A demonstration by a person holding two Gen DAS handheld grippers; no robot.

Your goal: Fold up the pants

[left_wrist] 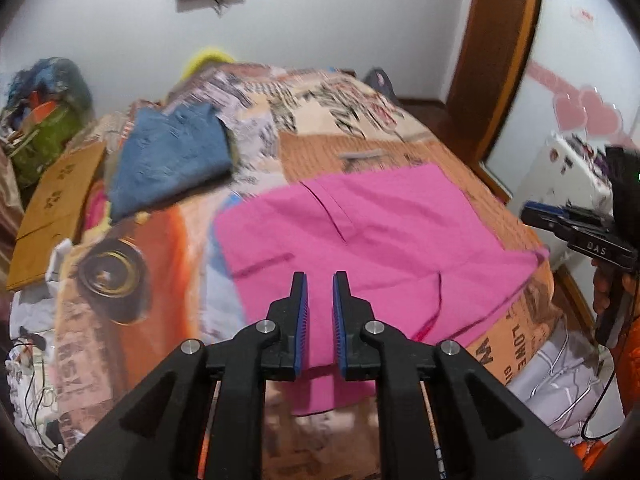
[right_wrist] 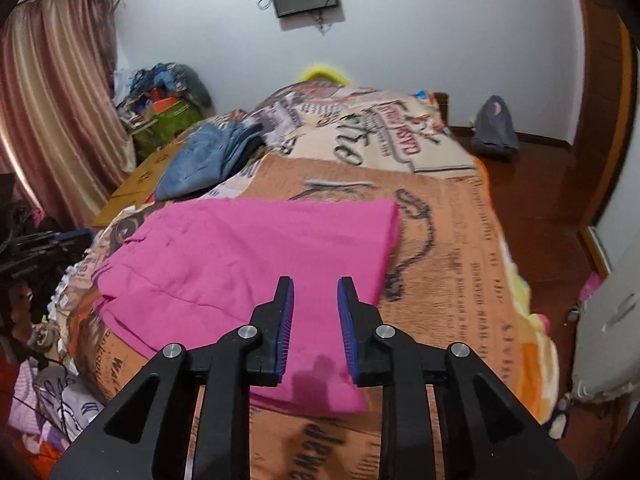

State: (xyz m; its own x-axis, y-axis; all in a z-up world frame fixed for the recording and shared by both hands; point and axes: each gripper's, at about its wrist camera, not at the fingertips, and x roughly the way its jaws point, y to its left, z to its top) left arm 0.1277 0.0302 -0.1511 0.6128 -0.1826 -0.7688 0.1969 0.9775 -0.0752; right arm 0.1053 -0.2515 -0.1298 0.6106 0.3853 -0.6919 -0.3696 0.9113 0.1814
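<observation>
Pink pants [left_wrist: 372, 232] lie folded flat on the printed bedspread, and they show in the right wrist view [right_wrist: 256, 256] too. My left gripper [left_wrist: 320, 280] hovers above the pants' near edge, jaws a little apart and empty. My right gripper [right_wrist: 315, 284] hovers over the pants' near right corner, jaws apart and empty. The right gripper also shows at the right edge of the left wrist view [left_wrist: 532, 212].
Folded blue jeans [left_wrist: 172, 156] lie on the bed's far left. A cardboard sheet [left_wrist: 52, 216] lies at the left bed edge. Cluttered bags [right_wrist: 164, 116] stand by the curtain. A grey bag [right_wrist: 494, 128] sits on the wooden floor. Cables [left_wrist: 36, 380] hang at the lower left.
</observation>
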